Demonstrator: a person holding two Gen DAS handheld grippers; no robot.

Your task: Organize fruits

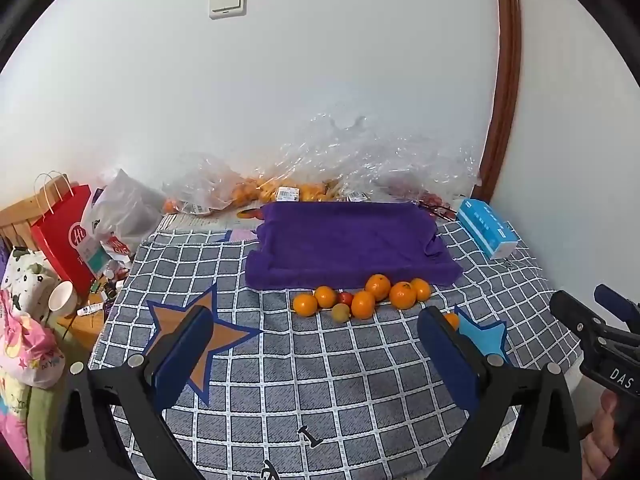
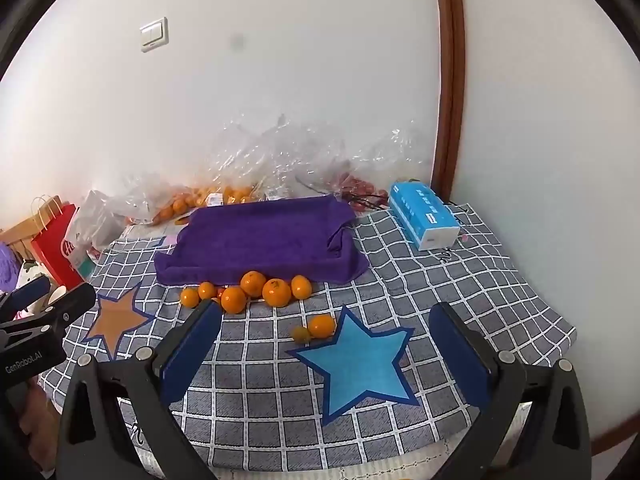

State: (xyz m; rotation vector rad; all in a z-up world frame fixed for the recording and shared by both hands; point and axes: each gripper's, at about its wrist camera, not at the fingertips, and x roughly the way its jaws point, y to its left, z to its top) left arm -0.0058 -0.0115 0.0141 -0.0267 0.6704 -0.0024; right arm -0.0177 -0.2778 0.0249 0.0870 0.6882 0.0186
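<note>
White wall backs a checked counter (image 1: 360,380); oranges (image 1: 362,304) cluster mid-frame, just below a purple towel (image 1: 348,240). Left tool (image 1: 316,356) and right tool (image 2: 326,356) gape wide, empty.

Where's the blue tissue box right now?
The blue tissue box lies at the far right of the checked tablecloth, just right of the purple towel and near the brown door frame; the left wrist view shows it there too.
</note>
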